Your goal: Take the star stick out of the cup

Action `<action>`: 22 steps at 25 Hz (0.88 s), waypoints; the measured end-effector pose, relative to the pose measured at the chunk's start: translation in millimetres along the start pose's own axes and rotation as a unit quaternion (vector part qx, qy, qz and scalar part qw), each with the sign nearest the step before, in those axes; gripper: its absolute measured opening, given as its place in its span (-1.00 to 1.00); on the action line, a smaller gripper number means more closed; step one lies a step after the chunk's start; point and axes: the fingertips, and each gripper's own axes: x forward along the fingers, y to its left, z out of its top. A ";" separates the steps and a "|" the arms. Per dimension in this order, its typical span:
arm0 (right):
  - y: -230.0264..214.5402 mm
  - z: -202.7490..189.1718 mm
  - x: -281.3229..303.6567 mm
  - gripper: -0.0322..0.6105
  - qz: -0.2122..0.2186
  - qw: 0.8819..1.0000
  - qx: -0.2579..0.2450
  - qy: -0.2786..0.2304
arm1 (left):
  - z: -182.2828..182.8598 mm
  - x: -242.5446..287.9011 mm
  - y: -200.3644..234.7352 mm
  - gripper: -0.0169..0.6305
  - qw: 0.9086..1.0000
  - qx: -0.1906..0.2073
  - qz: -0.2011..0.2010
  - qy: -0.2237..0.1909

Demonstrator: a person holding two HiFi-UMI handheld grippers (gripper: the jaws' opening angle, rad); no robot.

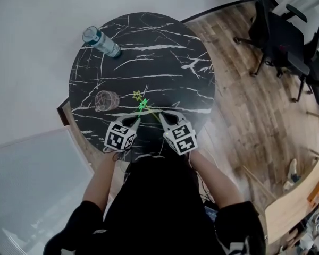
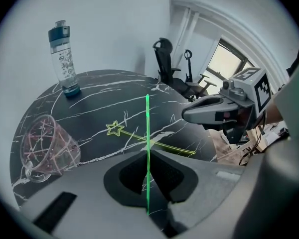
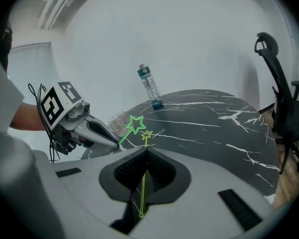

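So, your left claw (image 2: pixel 147 152) is clamped on the green star stick (image 2: pixel 147 118), and the star end pokes out past the tips over the black marble bench (image 1: pixel 165 62). That stick is clear of the cup (image 2: pixel 50 146), a see-through one sitting on the bench to the left of that claw, near it but not touching. I can't tell from these angles if the cup is upright or tipped.

Your right claw (image 3: pixel 145 151) is pinched fully shut with nothing in it. It hangs just over the tail end of a second stick, the yellow star stick (image 2: pixel 114 128). That one lies flat on the bench with its star toward the middle, and it shows through the gap behind the right claw's tips.

Both claws sit close together at your edge of the bench, tips angled toward each other. A water bottle (image 1: pixel 101 41) stands near the far edge, well apart from the rest.
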 end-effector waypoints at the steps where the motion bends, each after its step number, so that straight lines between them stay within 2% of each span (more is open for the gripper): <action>1: -1.0 -0.7 -0.1 -0.91 -0.002 1.000 0.002 0.000 | 0.9 3.5 0.4 -0.91 1.000 0.001 -0.001 0.002; 14: -16.7 -4.6 -2.0 -0.91 -0.023 1.000 0.022 -0.002 | 11.6 33.7 8.2 -0.91 1.000 0.003 -0.008 0.025; 22: -25.7 -5.5 -3.0 -0.91 -0.030 0.999 0.029 -0.005 | 16.6 40.7 10.7 -0.91 1.000 0.003 -0.004 0.023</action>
